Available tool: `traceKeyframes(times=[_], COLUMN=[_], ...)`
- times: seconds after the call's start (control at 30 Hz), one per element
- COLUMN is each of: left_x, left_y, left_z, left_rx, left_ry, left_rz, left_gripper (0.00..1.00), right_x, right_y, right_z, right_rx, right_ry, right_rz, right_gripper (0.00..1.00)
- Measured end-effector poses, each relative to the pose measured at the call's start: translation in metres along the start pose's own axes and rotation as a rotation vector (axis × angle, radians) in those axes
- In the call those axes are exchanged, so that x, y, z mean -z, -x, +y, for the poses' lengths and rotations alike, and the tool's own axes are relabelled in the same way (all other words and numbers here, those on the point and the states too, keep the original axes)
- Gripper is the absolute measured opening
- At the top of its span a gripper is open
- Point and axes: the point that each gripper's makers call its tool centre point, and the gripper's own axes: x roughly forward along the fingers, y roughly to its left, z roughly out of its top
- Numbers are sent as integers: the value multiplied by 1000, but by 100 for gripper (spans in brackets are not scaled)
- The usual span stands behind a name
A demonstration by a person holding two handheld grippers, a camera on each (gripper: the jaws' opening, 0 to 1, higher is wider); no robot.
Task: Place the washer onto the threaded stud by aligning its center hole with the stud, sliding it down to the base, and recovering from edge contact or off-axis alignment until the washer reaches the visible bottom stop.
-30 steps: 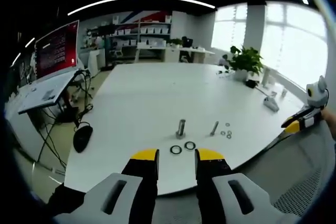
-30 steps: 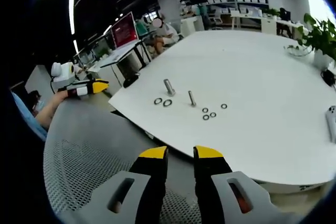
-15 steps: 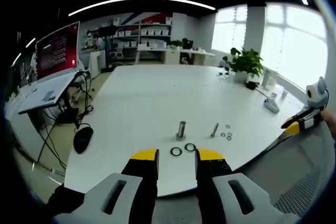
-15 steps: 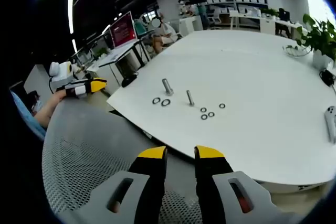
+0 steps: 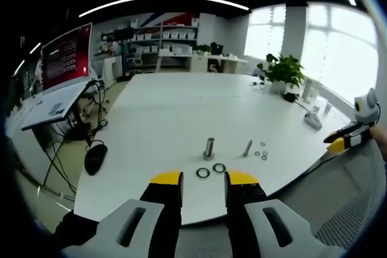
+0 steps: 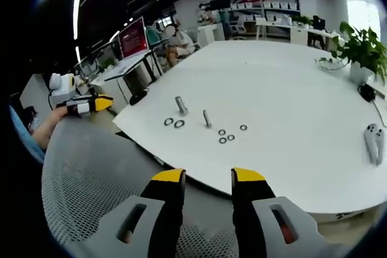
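Both the left gripper [image 5: 203, 179] and right gripper [image 6: 208, 177] hang part-open and empty at the near edge of the white worktop [image 5: 175, 107]. 2 dark ring washers [image 5: 210, 170] lie flat just before the upright threaded steel stud [image 5: 208, 148]; thin, they could slip when pinched. No containers appear.

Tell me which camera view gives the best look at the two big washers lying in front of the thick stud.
The left gripper view: the two big washers lie just beyond its jaws, large and clearly separate rings. In the right gripper view they appear smaller and farther off, beside the thick stud.
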Motion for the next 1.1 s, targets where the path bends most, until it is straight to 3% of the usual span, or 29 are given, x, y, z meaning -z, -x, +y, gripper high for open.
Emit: traceKeyframes(times=[0.37,0.47,0.8,1.1], left_x=[2,-2,2,-2], left_y=[0,0,-2,0], left_z=[-2,0,2,1], left_rx=[6,-1,4,0], left_ry=[-5,17,6,8], left_rz=[9,-13,13,-13], left_gripper=[25,27,26,25], right_x=[5,1,2,6], right_y=[-2,-1,-2,-3], right_z=[5,3,2,6], right_rx=[-33,-17,-16,-40], right_ry=[-3,0,9,-4], right_rz=[30,9,21,45], right_gripper=[32,31,29,29])
